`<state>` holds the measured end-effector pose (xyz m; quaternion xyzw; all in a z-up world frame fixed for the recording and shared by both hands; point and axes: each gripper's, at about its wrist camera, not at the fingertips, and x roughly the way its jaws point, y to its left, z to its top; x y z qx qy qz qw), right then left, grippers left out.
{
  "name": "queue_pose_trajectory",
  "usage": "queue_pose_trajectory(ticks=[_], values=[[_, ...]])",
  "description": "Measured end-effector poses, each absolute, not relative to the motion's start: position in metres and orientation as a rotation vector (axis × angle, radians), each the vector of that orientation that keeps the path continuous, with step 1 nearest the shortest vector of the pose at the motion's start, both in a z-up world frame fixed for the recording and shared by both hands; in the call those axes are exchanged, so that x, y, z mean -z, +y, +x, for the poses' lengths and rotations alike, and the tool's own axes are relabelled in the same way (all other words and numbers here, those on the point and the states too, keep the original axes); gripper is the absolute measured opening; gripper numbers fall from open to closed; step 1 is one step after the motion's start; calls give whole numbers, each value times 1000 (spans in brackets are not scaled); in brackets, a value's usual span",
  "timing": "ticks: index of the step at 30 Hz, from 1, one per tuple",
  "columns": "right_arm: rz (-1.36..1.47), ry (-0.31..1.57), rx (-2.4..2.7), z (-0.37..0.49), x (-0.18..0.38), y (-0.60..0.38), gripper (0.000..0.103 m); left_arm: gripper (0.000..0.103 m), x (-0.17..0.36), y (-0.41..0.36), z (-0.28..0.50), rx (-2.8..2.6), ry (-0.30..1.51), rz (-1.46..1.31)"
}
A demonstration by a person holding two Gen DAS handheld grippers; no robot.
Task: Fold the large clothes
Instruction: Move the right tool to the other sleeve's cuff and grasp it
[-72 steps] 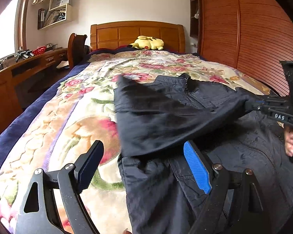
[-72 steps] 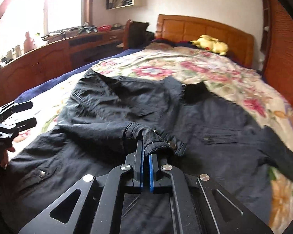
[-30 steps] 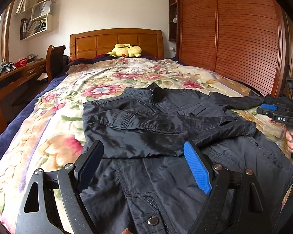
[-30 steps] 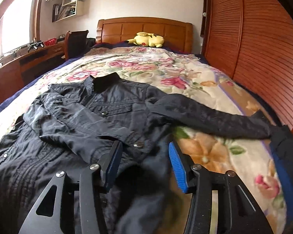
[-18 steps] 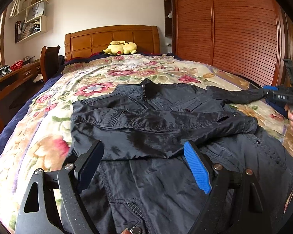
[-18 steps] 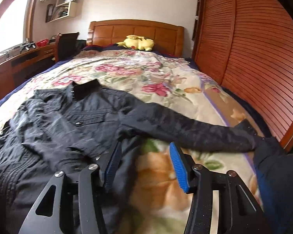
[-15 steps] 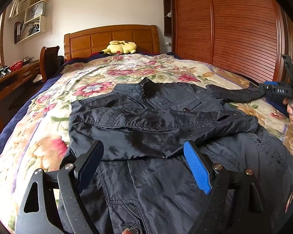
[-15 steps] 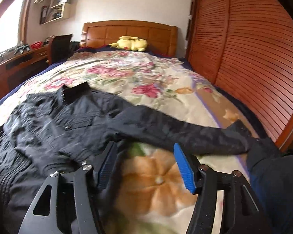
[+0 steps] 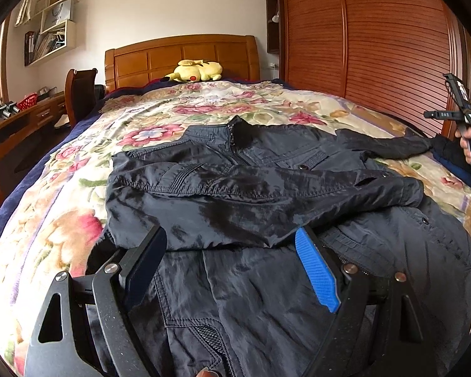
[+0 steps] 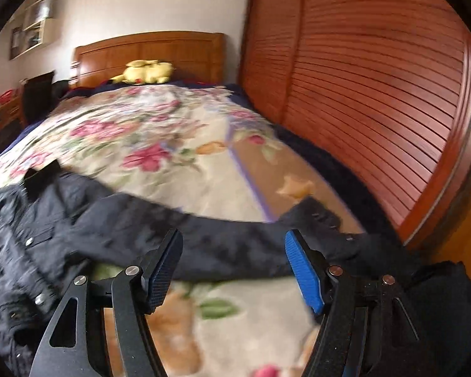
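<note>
A black jacket (image 9: 267,169) lies spread on the floral bedspread (image 9: 66,220), collar toward the headboard. One sleeve is folded across its chest. The other sleeve (image 10: 223,238) stretches out toward the right edge of the bed. My left gripper (image 9: 232,260) is open and empty, hovering over the jacket's lower part. My right gripper (image 10: 232,267) is open and empty, just above the outstretched sleeve; it also shows far right in the left wrist view (image 9: 455,116). The right wrist view is blurred.
A yellow plush toy (image 9: 194,70) sits by the wooden headboard (image 9: 179,56). A slatted wooden wardrobe (image 10: 376,94) runs along the bed's right side. A desk and chair (image 9: 78,91) stand on the left. A dark blue fabric (image 10: 449,308) lies at the bed's right edge.
My right gripper let go of the folded sleeve, opened, and swung right to the outstretched sleeve. My left gripper stayed open over the jacket's lower part.
</note>
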<state>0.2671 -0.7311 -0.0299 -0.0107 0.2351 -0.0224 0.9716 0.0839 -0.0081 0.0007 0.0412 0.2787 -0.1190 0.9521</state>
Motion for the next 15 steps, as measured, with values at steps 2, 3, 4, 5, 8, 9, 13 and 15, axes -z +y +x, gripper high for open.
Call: queue_pose_trajectory(ticks=[2,3,4,5,8,9,13,15], values=[[1,496,62,281,28,-735,70,85,0,-8,86,237,571,86],[15,512,74,290,29,-741,70,85,1,-8,87,236,574,87],[23,528,81,300,29,-745,70,85,2,-8,87,235,577,87],[34,555,85,313,32,-747,70,85,3,-8,88,233,579,86],[40,625,103,347,40,-748,70,85,5,-7,91,234,592,82],[41,646,108,357,43,-748,70,85,6,-7,92,234,596,81],[34,717,135,390,53,-751,70,85,9,-7,94,238,609,78],[10,742,167,403,57,-751,70,85,9,-7,95,240,613,76]])
